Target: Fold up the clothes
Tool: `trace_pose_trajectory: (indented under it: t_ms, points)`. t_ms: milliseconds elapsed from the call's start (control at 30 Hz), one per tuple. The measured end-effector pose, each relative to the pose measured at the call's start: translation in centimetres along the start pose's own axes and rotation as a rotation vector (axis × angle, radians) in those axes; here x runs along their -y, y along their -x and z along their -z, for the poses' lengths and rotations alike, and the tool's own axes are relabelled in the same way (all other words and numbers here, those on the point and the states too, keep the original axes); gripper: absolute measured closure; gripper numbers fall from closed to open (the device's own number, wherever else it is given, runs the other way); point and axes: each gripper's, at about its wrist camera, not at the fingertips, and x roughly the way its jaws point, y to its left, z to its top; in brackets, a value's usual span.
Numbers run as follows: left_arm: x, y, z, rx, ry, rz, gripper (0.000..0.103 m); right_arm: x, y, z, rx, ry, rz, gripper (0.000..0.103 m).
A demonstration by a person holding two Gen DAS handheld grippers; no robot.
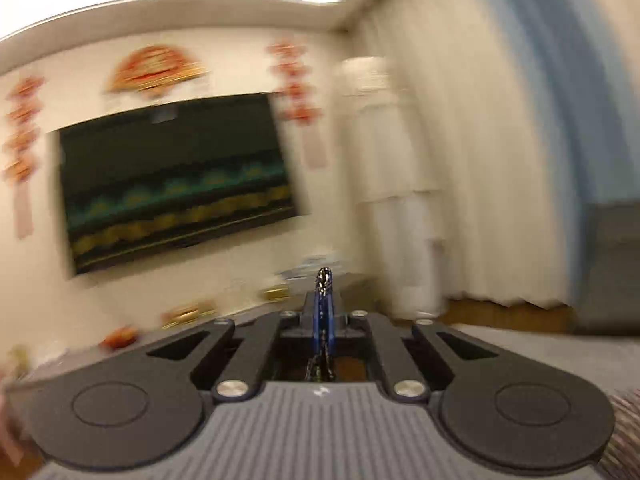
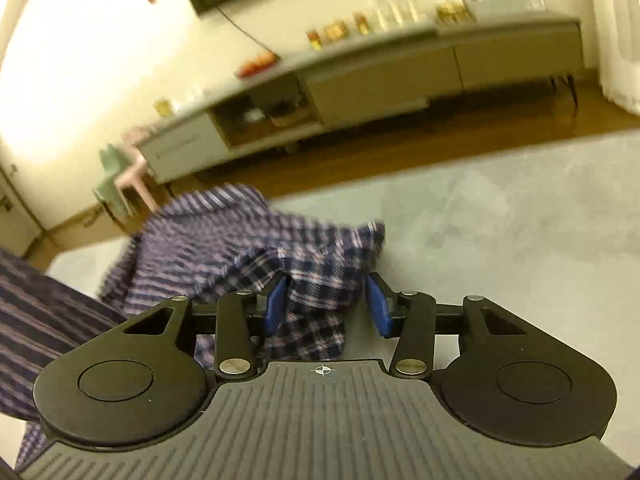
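Note:
A navy, white and pink plaid garment [image 2: 224, 240] lies crumpled on a grey rug [image 2: 500, 220] in the right wrist view. One blurred stretch of it [image 2: 36, 320] runs off the left edge. My right gripper [image 2: 328, 280] hangs over a fold of the garment with its jaws apart. The fold lies between the blue pads [image 2: 378, 304], and rug shows between the cloth and the right pad. In the left wrist view my left gripper [image 1: 323, 280] is raised and points at the wall. It is shut on a thin edge of dark patterned cloth [image 1: 325, 276] that sticks out past the pads.
A long low cabinet [image 2: 380, 76] with jars and boxes on top stands against the far wall. A wall television [image 1: 176, 184] hangs above it. Small pink and green stools [image 2: 120, 184] sit at its left end. Pale curtains [image 1: 480, 160] hang on the right, and wood floor borders the rug.

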Motion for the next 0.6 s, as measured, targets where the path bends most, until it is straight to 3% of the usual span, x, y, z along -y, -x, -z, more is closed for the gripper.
trace_pose_trajectory:
  t_ms: [100, 200, 367, 467, 600]
  points:
    - [5.5, 1.4, 1.8, -0.063, -0.149, 0.189, 0.099, -0.3, 0.0, 0.2, 0.013, -0.004, 0.004, 0.056]
    - [10.7, 2.1, 5.9, -0.198, -0.261, 0.326, 0.099, 0.4, 1.1, -0.6, 0.009, -0.055, -0.036, 0.055]
    - [15.7, 3.3, 12.2, -0.336, -0.238, 0.464, 0.099, 0.5, 5.7, -0.9, -0.001, -0.017, -0.004, 0.037]
    - [17.8, 4.0, 14.4, -0.372, -0.273, 0.473, 0.099, 0.4, 8.3, -1.3, -0.004, -0.013, 0.016, 0.036]
    - [16.6, 4.9, 12.3, -0.297, -0.174, 0.398, 0.099, -1.6, 12.1, -1.0, -0.032, 0.035, 0.004, 0.027]
